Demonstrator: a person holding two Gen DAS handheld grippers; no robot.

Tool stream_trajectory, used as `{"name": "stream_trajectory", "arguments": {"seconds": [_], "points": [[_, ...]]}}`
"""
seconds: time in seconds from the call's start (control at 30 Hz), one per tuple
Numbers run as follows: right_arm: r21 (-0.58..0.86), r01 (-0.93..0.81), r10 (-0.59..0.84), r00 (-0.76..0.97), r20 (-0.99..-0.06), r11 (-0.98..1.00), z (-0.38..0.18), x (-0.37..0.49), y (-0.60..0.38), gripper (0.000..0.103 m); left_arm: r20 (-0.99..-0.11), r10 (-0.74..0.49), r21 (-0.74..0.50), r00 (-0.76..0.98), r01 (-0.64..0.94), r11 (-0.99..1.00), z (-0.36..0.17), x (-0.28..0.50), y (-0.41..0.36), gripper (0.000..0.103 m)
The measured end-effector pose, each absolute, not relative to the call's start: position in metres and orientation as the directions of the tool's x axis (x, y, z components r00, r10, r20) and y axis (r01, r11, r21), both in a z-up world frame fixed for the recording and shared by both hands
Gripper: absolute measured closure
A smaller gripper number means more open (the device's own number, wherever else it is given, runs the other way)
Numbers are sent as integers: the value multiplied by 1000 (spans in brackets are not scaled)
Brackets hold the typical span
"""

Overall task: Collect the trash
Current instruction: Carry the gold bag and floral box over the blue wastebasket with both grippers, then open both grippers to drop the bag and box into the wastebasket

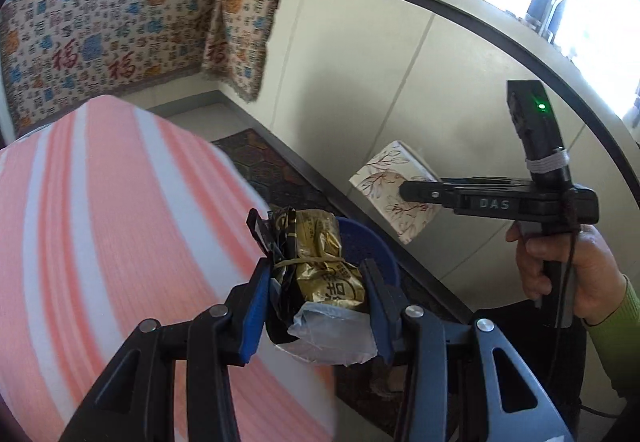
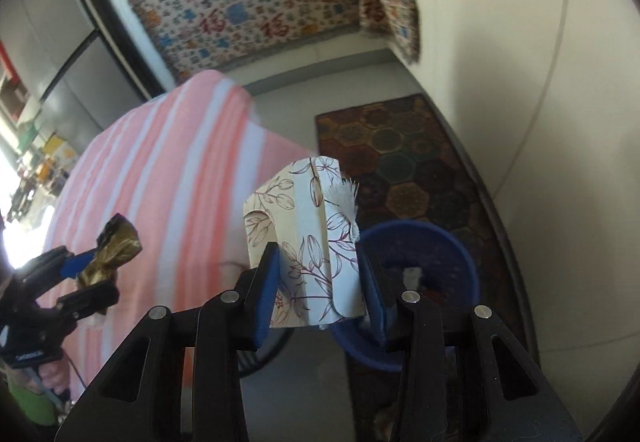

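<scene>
My left gripper (image 1: 318,306) is shut on a crumpled gold snack bag (image 1: 320,262) and holds it in the air above a blue bin (image 1: 368,246). It also shows in the right wrist view (image 2: 86,274), with the gold bag (image 2: 114,246) in it. My right gripper (image 2: 318,290) is shut on a floral tissue box (image 2: 304,242), held above and left of the blue bin (image 2: 432,262). In the left wrist view the right gripper (image 1: 408,191) holds the tissue box (image 1: 394,189) to the right of the bin.
A table with a pink-and-white striped cloth (image 1: 100,242) stands to the left. A dark hexagon-patterned rug (image 2: 404,157) lies on the floor under the bin. White cabinets (image 1: 380,81) run along the right. A patterned cloth (image 1: 112,33) hangs at the back.
</scene>
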State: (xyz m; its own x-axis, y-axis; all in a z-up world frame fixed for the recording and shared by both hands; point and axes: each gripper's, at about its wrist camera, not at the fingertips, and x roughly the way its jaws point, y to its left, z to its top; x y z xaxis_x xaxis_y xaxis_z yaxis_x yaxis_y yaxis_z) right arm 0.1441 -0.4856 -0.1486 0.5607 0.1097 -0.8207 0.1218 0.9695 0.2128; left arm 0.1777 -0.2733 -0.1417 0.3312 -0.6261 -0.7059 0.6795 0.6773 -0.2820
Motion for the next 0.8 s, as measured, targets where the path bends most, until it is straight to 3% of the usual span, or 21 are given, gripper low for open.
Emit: {"name": "stream_trajectory", "arguments": {"seconds": [0.3, 0.67, 0.73, 0.8], "points": [[188, 295, 12, 508, -861, 937, -211, 132, -568, 63, -773, -594, -296, 223, 701, 648, -211, 175, -400, 58], [252, 365, 50, 483, -874, 896, -272, 152, -607, 60, -832, -503, -226, 234, 685, 693, -280, 201, -453, 55], [309, 378, 97, 485, -869, 873, -288, 157, -614, 52, -842, -485, -217, 236, 675, 705, -289, 207, -459, 50], [338, 399, 108, 498, -860, 852, -299, 157, -618, 33, -856, -463, -215, 229, 656, 723, -296, 211, -464, 45]]}}
